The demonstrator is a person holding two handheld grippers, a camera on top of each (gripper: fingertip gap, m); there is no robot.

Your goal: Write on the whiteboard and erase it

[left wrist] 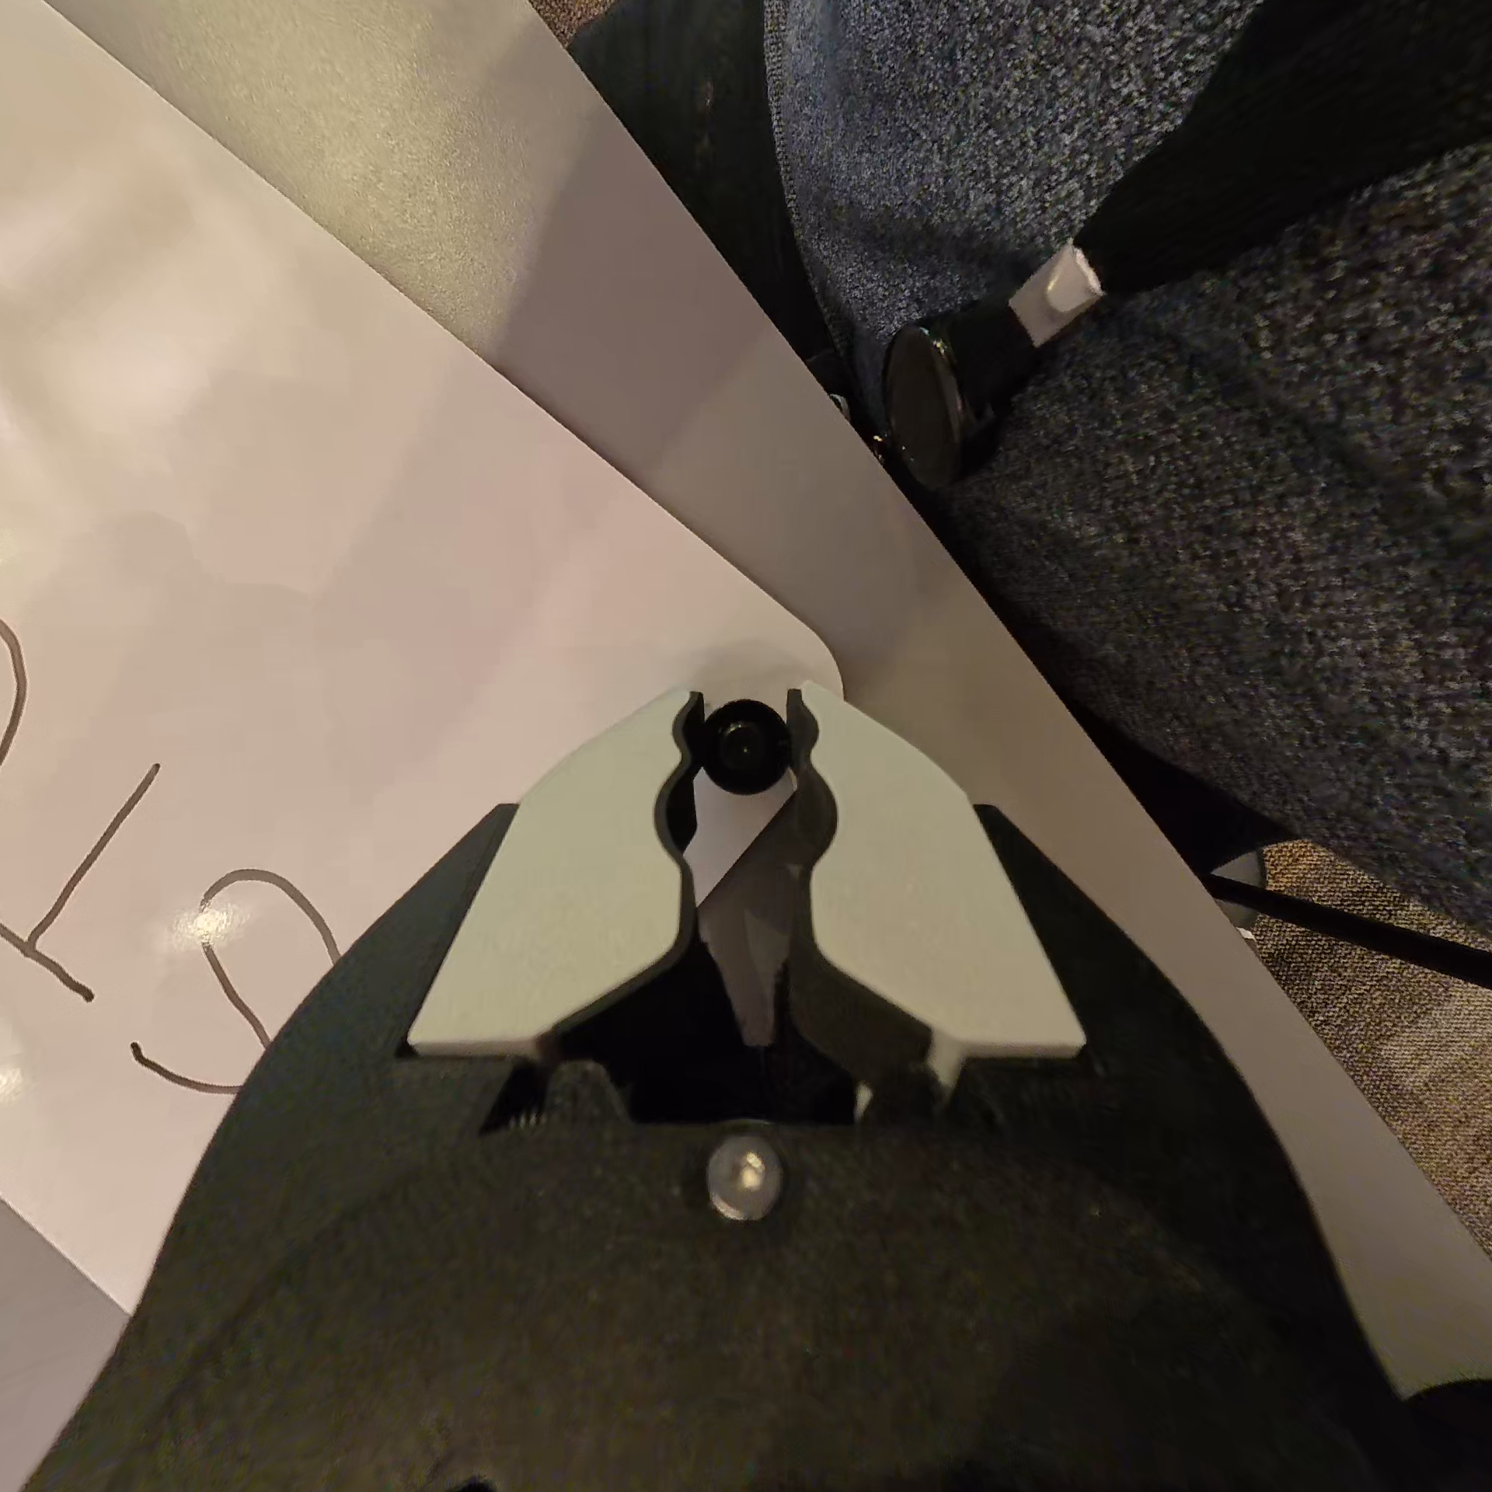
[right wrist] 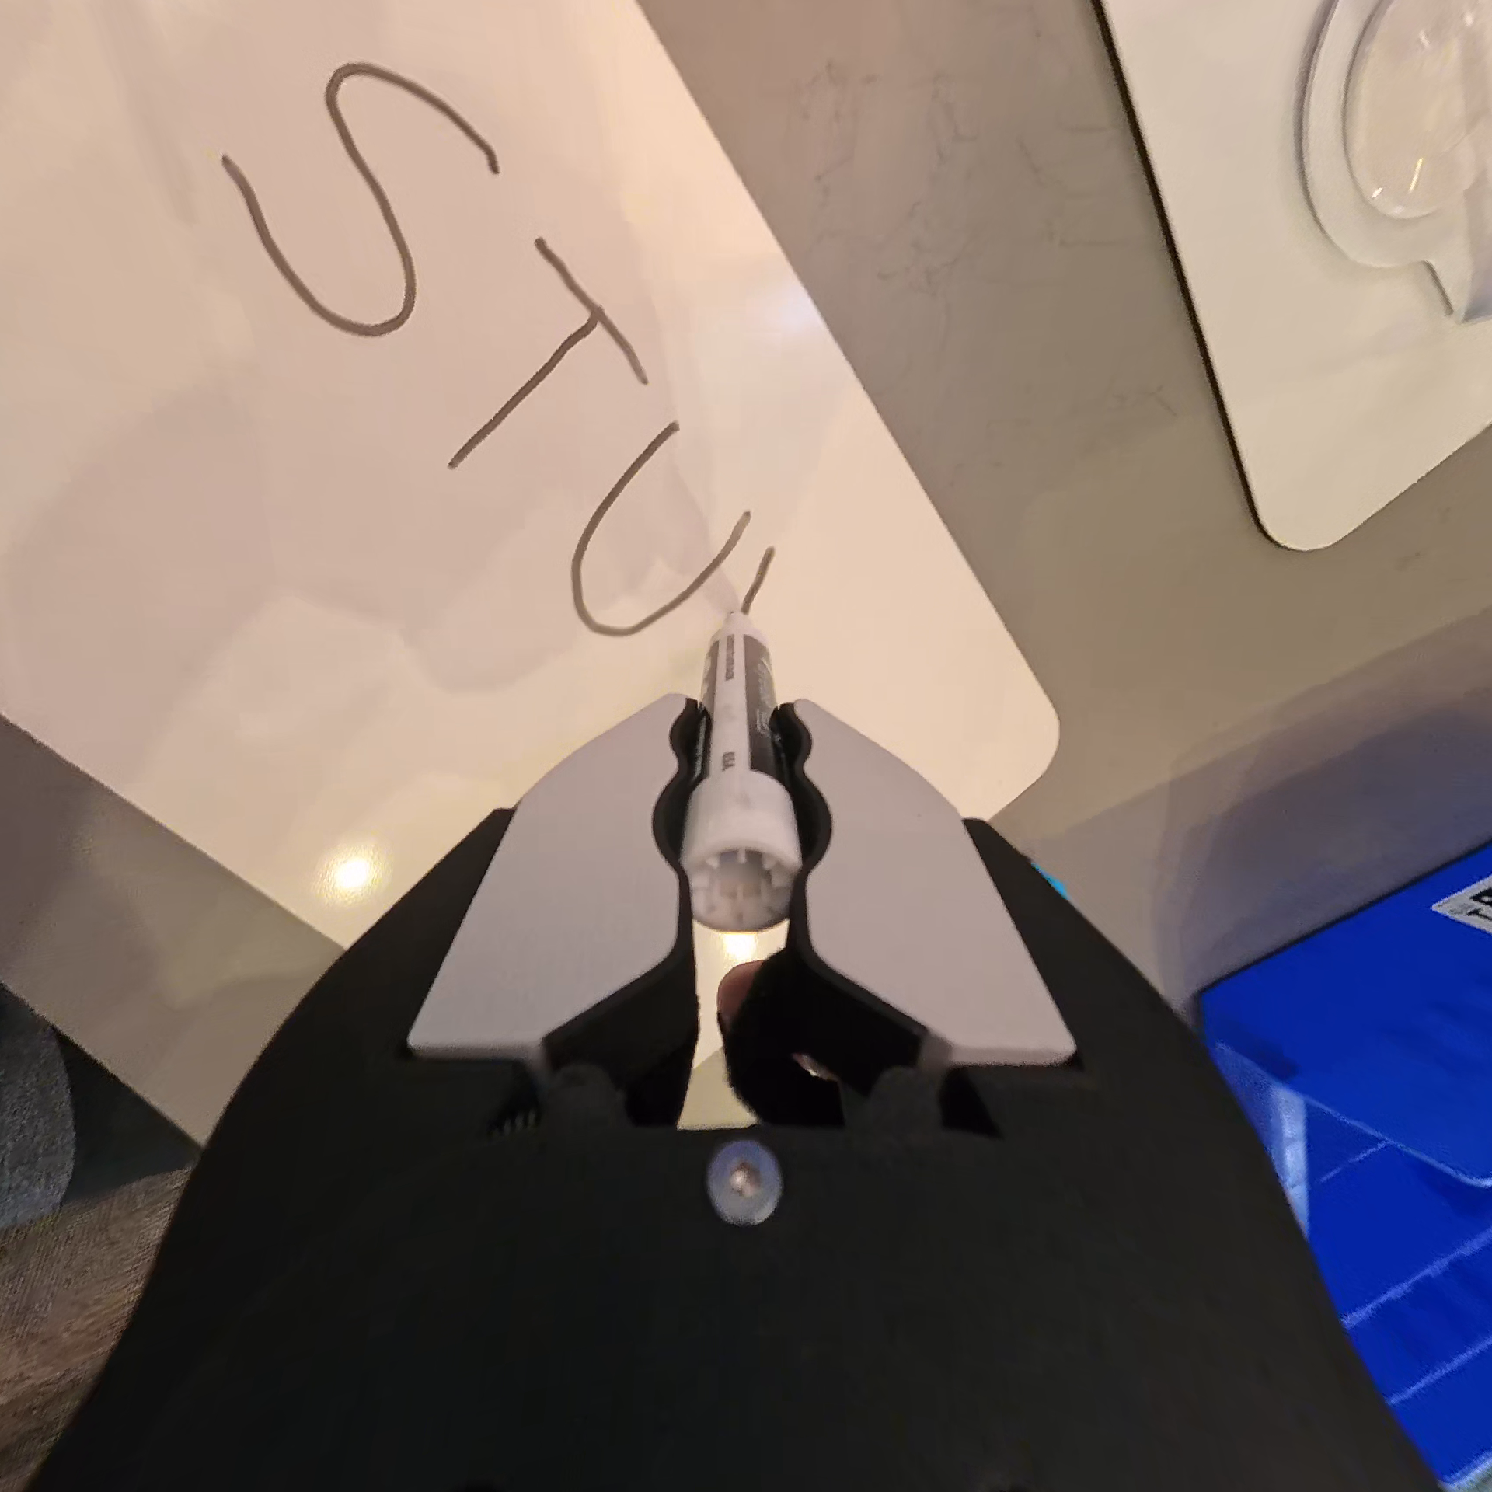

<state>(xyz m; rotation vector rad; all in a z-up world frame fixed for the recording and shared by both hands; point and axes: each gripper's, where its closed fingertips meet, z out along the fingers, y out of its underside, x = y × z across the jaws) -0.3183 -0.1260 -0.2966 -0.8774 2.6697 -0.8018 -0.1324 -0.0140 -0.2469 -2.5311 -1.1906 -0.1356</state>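
Only the right wrist view showed the right hand-held gripper (right wrist: 739,731) clamping a white marker (right wrist: 739,727), tip on the glossy, round-cornered whiteboard (right wrist: 242,525); the left hand-held gripper (left wrist: 739,727) pinched a round black cap (left wrist: 741,749).

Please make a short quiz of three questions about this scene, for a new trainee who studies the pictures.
1. True or false: the right gripper grips a marker with its tip on the whiteboard.
2. What small black thing sits between the left gripper's fingers: A) marker cap, B) eraser, C) sponge?
3. Near which part of the whiteboard does the left gripper hover?

Key: 1 true. 2 A, the marker cap. 3 A rounded corner.
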